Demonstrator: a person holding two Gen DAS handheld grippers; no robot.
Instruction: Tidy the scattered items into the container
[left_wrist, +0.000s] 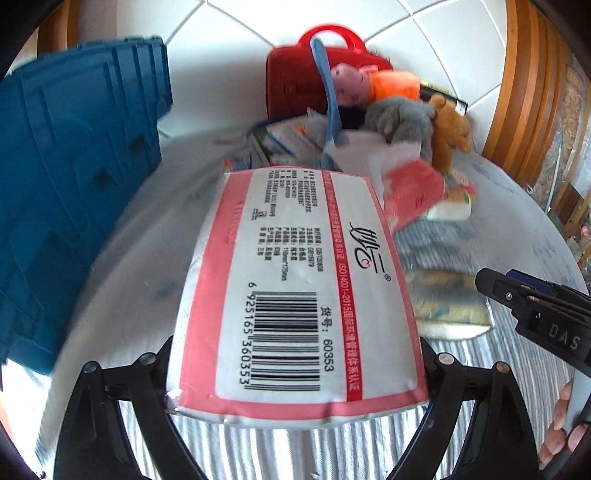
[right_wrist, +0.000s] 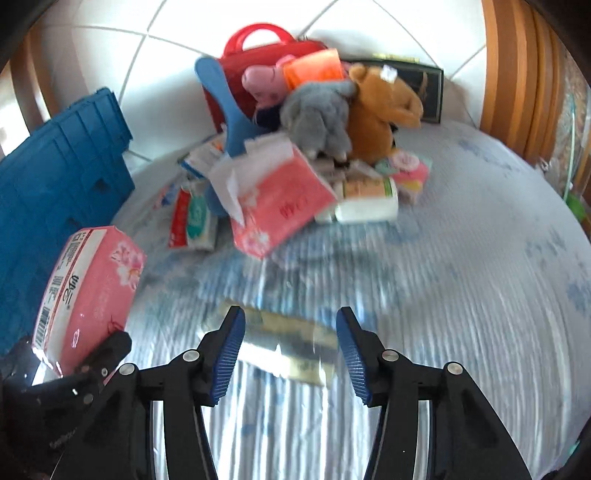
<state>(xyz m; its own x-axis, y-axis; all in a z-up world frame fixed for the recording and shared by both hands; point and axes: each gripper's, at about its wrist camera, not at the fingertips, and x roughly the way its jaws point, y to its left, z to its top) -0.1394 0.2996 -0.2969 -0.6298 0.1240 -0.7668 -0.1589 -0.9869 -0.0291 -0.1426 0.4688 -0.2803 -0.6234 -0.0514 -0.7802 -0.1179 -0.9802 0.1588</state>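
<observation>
Tilting downward above the striped bedsheet (right_wrist: 461, 258), the left gripper (left_wrist: 295, 369) clamps a pink tissue pack (left_wrist: 291, 288) beside the blue crate (left_wrist: 74, 184); the right gripper (right_wrist: 290, 354) hangs parted, empty-jawed.

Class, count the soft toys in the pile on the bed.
3. A pink pig toy lies against the red case, a grey toy sits in front of it, and a brown bear is at the right. Others may be buried underneath.
</observation>
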